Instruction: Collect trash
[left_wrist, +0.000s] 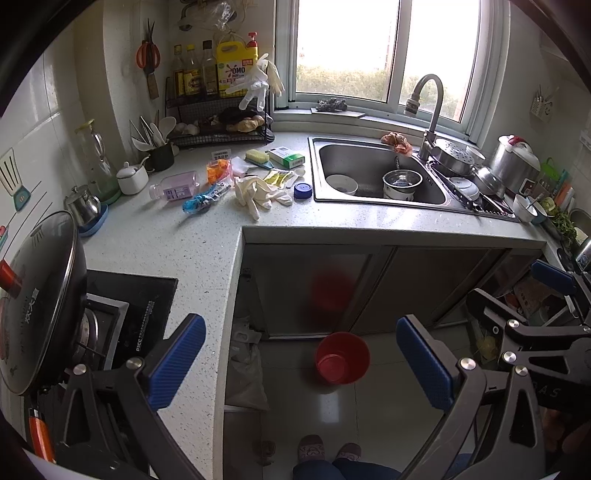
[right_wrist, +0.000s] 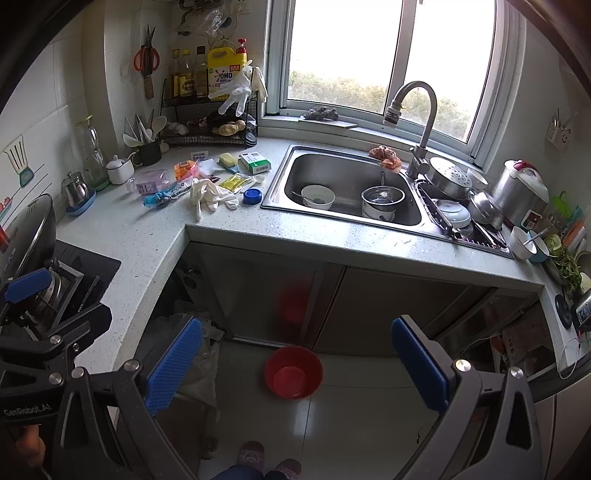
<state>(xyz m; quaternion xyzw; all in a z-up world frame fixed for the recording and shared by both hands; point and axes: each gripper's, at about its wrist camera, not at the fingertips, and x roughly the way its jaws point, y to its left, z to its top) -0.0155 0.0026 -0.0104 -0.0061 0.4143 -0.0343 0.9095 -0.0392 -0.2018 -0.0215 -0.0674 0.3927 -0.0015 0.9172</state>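
Trash lies in the counter's back corner, left of the sink: a crumpled white glove (left_wrist: 260, 192) (right_wrist: 210, 196), a blue wrapper (left_wrist: 202, 199) (right_wrist: 159, 199), an empty clear bottle (left_wrist: 173, 187) (right_wrist: 147, 183), an orange packet (left_wrist: 218, 171) (right_wrist: 185, 170), a yellow sachet (left_wrist: 277, 177) (right_wrist: 232, 182), a blue cap (left_wrist: 303, 191) (right_wrist: 252, 196) and a green-white box (left_wrist: 286, 157) (right_wrist: 255, 163). A red bin (left_wrist: 341, 358) (right_wrist: 293, 372) stands on the floor below. My left gripper (left_wrist: 301, 363) and right gripper (right_wrist: 297, 363) are both open and empty, held above the floor, far from the trash.
The steel sink (left_wrist: 373, 171) (right_wrist: 343, 184) holds a bowl and a pot. A wok with lid (left_wrist: 37, 314) sits on the stove at left. A rack with bottles (left_wrist: 218, 107) stands at the back. Dishes and a rice cooker (right_wrist: 517, 195) crowd the right. My feet (right_wrist: 266, 458) are below.
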